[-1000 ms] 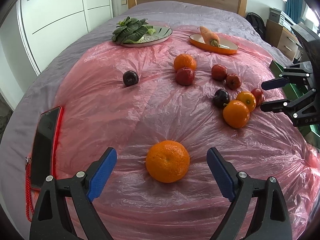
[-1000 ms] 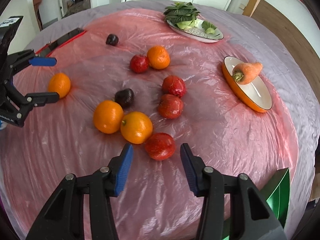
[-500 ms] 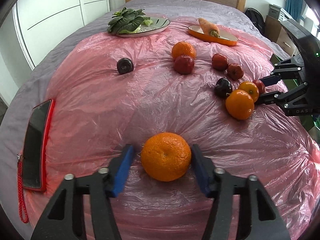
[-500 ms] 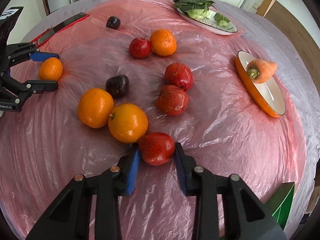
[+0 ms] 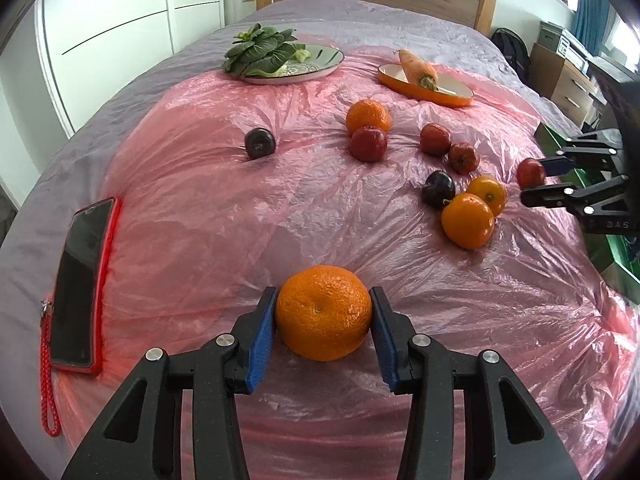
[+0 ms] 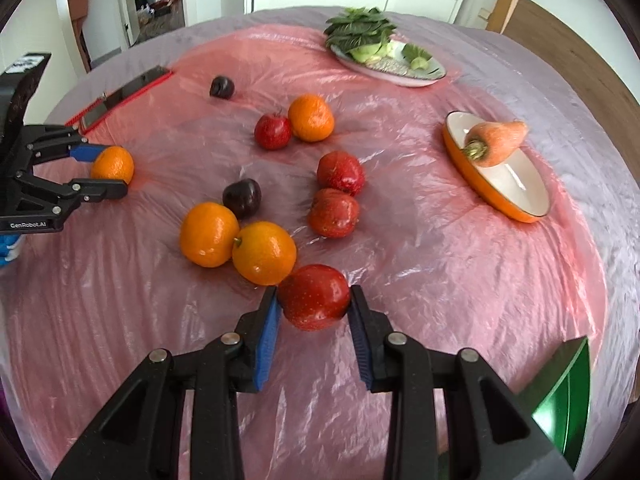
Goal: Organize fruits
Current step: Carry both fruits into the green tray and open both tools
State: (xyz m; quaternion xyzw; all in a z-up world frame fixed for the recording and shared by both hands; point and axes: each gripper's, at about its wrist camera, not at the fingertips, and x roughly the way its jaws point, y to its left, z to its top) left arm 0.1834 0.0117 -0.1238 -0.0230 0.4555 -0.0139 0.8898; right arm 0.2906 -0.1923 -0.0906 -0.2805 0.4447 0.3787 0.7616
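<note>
My left gripper [image 5: 323,312] is shut on an orange mandarin [image 5: 323,312] that rests on the pink plastic sheet [image 5: 192,208]. My right gripper [image 6: 314,300] is shut on a red apple [image 6: 314,296], next to two oranges [image 6: 264,252] and a dark plum [image 6: 242,197]. The right gripper with the apple [image 5: 530,173] also shows at the right of the left wrist view. The left gripper with the mandarin [image 6: 113,164] shows at the left of the right wrist view. More red apples [image 6: 340,172], an orange [image 6: 311,117] and a second plum [image 6: 221,87] lie scattered on the sheet.
A plate of leafy greens [image 5: 296,66] and an orange dish with a carrot [image 5: 426,84] sit at the far side of the bed. A phone in a red case [image 5: 82,276] lies at the left edge. A green container [image 6: 564,396] stands at the right.
Both grippers moved forward and closed: the left onto the mandarin, the right onto the red apple.
</note>
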